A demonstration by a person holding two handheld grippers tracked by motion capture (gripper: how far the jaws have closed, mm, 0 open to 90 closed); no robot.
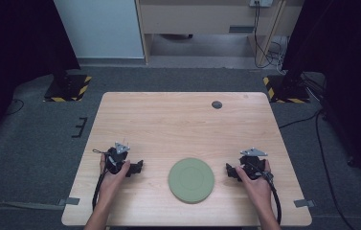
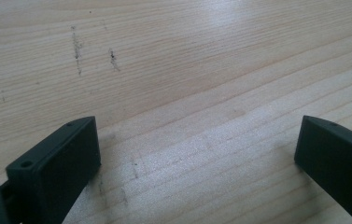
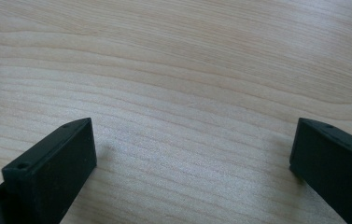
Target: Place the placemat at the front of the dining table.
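While both hands rest on the table, a green plate lies flat between them, near the front edge; the left gripper sits to one side of it and the right gripper to the other, both apart from it; each has its jaws spread wide with only bare wood between them, holding nothing; this looks like the very start; I think the next move is to bring a gripper to the plate's rim and pinch it.
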